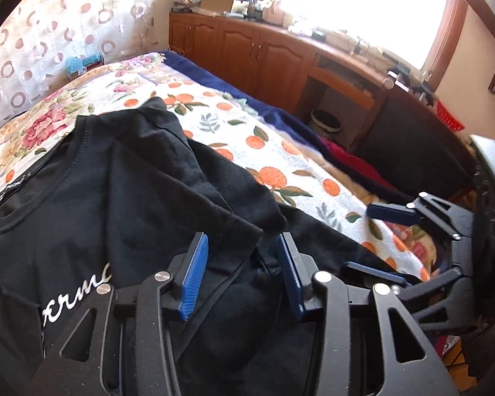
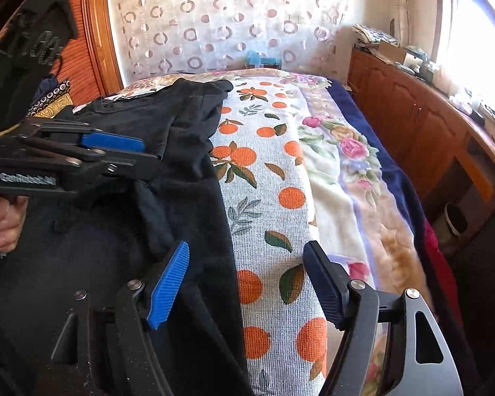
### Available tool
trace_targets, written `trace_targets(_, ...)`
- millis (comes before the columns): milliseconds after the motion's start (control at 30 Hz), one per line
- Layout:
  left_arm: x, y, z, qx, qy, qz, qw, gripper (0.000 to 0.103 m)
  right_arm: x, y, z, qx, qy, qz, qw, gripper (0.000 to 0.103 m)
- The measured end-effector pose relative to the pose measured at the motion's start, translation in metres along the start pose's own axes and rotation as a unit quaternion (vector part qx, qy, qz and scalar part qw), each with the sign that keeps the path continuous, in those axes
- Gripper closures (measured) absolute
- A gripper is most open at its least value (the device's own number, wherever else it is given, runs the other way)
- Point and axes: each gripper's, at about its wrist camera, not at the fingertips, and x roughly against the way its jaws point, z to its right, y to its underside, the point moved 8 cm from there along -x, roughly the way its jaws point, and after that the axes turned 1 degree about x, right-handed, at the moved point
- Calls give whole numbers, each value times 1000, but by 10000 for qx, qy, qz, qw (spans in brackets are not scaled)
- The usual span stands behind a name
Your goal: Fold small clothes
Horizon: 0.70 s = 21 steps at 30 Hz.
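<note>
A black T-shirt [image 1: 122,178] with white script lettering lies crumpled on the bed, collar to the left; it also shows in the right wrist view [image 2: 181,138]. My left gripper [image 1: 244,250] is open just above the shirt's sleeve hem, holding nothing. It also shows at the left of the right wrist view [image 2: 142,151]. My right gripper [image 2: 247,260] is open over the shirt's right edge and the blanket, holding nothing. It also shows at the right of the left wrist view [image 1: 369,237], one finger over the blanket, the other low at the shirt's edge.
The bed has an orange-print blanket [image 2: 270,171], a floral cover [image 2: 343,151] and a dark blue sheet [image 1: 280,112]. Wooden cabinets [image 1: 247,46] with clutter line the window wall. A small bin [image 1: 325,123] stands on the floor. A patterned curtain [image 2: 221,19] hangs behind the bed.
</note>
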Motion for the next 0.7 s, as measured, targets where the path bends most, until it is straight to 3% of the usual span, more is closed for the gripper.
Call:
trace_targets(67, -5, 1, -1, -54, -109, -67, 9999, 60, -3, 0, 1, 9, 15, 7, 10000, 29)
trace_targets(100, -3, 1, -2, -107, -199, -34, 9997, 73, -2, 1, 2, 14, 25, 13, 10000, 29)
trace_targets(200, 7, 0, -7, -130, -238, 92, 9996, 91, -5, 0, 4, 19, 12, 32, 10000, 29)
trace_targets(267, 19, -3, -16, -115, -318, 279, 9990, 97, -7, -1, 5, 34, 11, 20, 10000, 28)
trace_targets(367, 35, -11, -39, -91, -741, 457, 9962, 98, -7, -2, 6, 39, 5, 18, 10000, 28)
trace_targets(700, 95, -13, -133, 599, -1253, 807, 9870, 98, -9, -5, 10, 58, 10, 30, 10000, 28)
